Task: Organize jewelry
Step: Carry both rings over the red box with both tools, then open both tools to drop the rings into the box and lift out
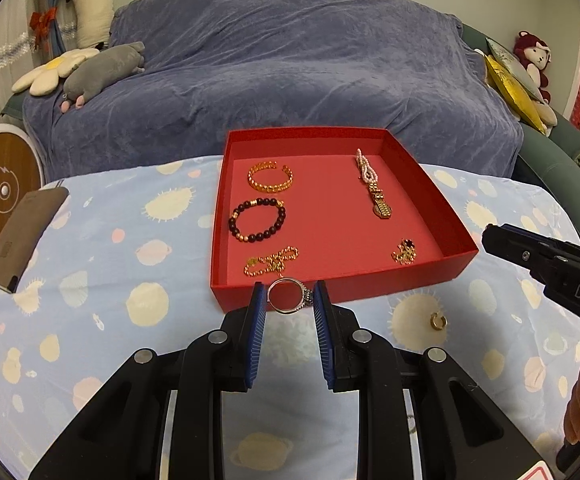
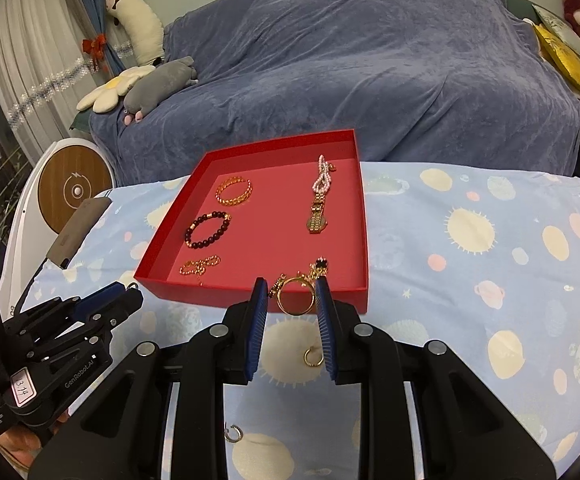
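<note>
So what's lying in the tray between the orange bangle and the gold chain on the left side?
The dark beaded bracelet lies between the orange bangle and the gold chain in the red tray. Both wrist views show it.

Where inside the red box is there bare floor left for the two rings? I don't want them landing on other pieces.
In the red box, the widest bare strip runs down the middle, between the dark bead bracelet and the watch. The near edge is crowded: gold chain left, black-stone chain right.
</note>
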`<act>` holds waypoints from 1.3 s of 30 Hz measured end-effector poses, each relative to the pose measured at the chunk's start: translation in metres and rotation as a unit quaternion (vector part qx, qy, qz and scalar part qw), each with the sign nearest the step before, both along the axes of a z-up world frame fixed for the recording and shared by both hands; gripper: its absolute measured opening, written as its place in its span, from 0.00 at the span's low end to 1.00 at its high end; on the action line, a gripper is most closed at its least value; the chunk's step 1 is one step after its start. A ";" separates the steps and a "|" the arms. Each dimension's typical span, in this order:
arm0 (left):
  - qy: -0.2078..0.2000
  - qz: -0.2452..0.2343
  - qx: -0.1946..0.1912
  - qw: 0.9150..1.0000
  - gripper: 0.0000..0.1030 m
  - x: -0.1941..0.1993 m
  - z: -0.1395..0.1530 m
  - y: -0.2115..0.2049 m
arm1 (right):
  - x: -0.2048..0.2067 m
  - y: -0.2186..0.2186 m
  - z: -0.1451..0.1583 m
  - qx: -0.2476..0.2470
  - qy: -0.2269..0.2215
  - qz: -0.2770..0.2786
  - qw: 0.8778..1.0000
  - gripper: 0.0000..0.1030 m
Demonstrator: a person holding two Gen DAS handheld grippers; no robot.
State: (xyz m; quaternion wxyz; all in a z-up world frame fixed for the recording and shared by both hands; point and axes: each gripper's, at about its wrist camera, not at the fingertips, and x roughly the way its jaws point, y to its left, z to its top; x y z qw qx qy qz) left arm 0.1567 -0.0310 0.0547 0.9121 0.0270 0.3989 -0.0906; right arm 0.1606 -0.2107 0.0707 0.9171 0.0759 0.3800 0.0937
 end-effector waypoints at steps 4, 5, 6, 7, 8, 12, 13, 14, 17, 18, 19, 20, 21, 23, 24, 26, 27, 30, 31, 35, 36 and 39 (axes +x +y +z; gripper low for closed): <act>-0.018 -0.002 0.013 1.000 0.21 0.020 0.010 -0.005 | 0.018 0.000 0.013 -0.011 -0.016 -0.002 1.000 0.23; -0.022 -0.002 0.014 1.000 0.21 0.025 0.013 -0.006 | 0.023 0.001 0.016 -0.012 -0.020 -0.003 1.000 0.23; -0.025 -0.002 0.015 1.000 0.21 0.031 0.014 -0.007 | 0.028 0.001 0.017 -0.013 -0.022 -0.003 1.000 0.23; -0.028 -0.003 0.018 0.999 0.21 0.036 0.016 -0.009 | 0.033 0.001 0.018 -0.013 -0.022 -0.004 1.000 0.23; -0.030 -0.003 0.020 0.999 0.21 0.041 0.017 -0.011 | 0.039 0.001 0.018 -0.012 -0.022 -0.005 1.000 0.23; -0.034 -0.003 0.026 0.999 0.21 0.060 0.016 -0.016 | 0.060 0.003 0.011 -0.009 -0.012 -0.005 1.000 0.23; -0.034 -0.002 0.026 0.999 0.21 0.066 0.015 -0.017 | 0.065 0.003 0.008 -0.008 -0.009 -0.006 1.000 0.23; -0.032 -0.001 0.028 0.999 0.21 0.070 0.012 -0.017 | 0.069 0.003 0.005 -0.007 -0.006 -0.007 1.000 0.23; -0.028 0.002 0.032 0.999 0.21 0.084 0.006 -0.019 | 0.080 0.004 -0.003 -0.008 0.002 -0.008 1.000 0.23; -0.027 0.004 0.034 0.999 0.21 0.087 0.005 -0.019 | 0.083 0.005 -0.006 -0.008 0.004 -0.008 1.000 0.23; -0.027 0.003 0.035 0.999 0.21 0.091 0.003 -0.020 | 0.086 0.005 -0.008 -0.007 0.006 -0.007 1.000 0.23; -0.026 0.003 0.036 0.999 0.21 0.094 0.000 -0.020 | 0.089 0.006 -0.010 -0.008 0.008 -0.007 1.000 0.23; -0.026 0.003 0.038 0.999 0.21 0.097 -0.001 -0.020 | 0.092 0.007 -0.012 -0.009 0.010 -0.006 1.000 0.23; -0.022 0.005 0.038 0.999 0.21 0.105 -0.005 -0.022 | 0.096 0.009 -0.017 -0.010 0.013 -0.003 1.000 0.23; -0.019 0.005 0.036 0.999 0.21 0.108 -0.006 -0.022 | 0.098 0.010 -0.019 -0.010 0.015 -0.002 1.000 0.23; -0.015 0.008 0.032 0.999 0.21 0.115 -0.010 -0.022 | 0.103 0.011 -0.024 -0.009 0.021 0.000 1.000 0.23; -0.013 0.010 0.030 0.999 0.21 0.117 -0.011 -0.021 | 0.106 0.011 -0.027 -0.009 0.024 0.000 1.000 0.23; -0.009 0.013 0.025 1.000 0.21 0.125 -0.014 -0.021 | 0.112 0.012 -0.034 -0.009 0.033 0.000 0.999 0.23; -0.008 0.014 0.025 1.000 0.21 0.127 -0.016 -0.021 | 0.114 0.012 -0.036 -0.008 0.035 -0.001 0.999 0.23; 0.003 0.017 0.016 1.000 0.21 0.131 -0.021 -0.018 | 0.112 0.009 -0.043 -0.004 0.040 -0.004 0.999 0.23; 0.006 0.017 0.012 1.000 0.21 0.132 -0.022 -0.018 | 0.111 0.008 -0.045 -0.002 0.042 -0.004 0.999 0.23; 0.010 0.018 0.012 1.000 0.21 0.134 -0.026 -0.019 | 0.110 0.008 -0.052 -0.010 0.050 -0.004 0.999 0.23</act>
